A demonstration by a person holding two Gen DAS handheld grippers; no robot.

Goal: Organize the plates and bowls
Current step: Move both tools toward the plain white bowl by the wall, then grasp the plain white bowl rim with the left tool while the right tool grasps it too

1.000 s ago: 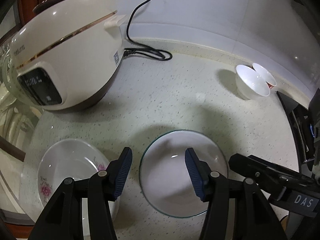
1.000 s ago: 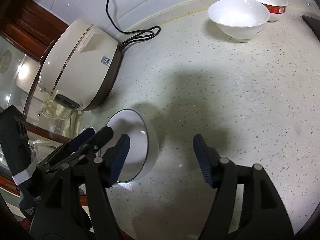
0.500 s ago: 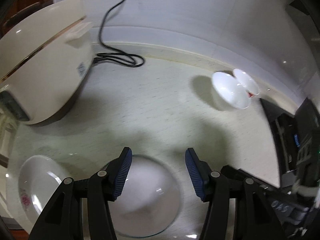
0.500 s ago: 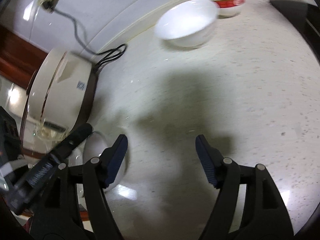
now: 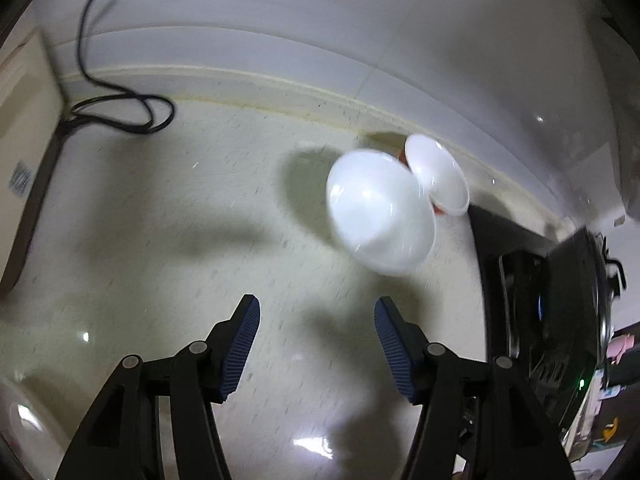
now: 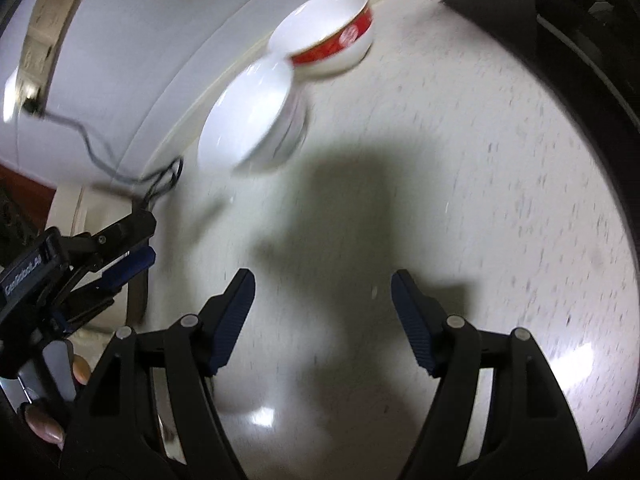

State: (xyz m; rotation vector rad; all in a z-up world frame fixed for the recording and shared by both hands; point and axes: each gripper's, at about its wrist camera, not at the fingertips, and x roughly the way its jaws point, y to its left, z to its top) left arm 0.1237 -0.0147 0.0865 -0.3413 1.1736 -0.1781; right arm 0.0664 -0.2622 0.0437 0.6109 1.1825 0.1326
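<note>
We hold our left gripper [image 5: 316,344] and right gripper [image 6: 322,320] with blue-padded jaws spread wide and empty above the pale speckled stone countertop [image 5: 200,220]. Ahead of both, near the back wall, sits the plain white ceramic bowl [image 5: 380,216], blurred, well apart from either gripper. Just behind it, touching or nearly so, stands the smaller red-banded white bowl [image 6: 336,40]. A black power cord [image 5: 120,108] lies left.

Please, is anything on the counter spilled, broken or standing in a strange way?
Nothing stands out. The white bowl and the red-banded bowl sit upright side by side near the wall, seemingly touching, with no spill or crack visible. Their tilted, smeared look is fisheye distortion and motion blur. Both the left gripper and right gripper are open and empty.
</note>
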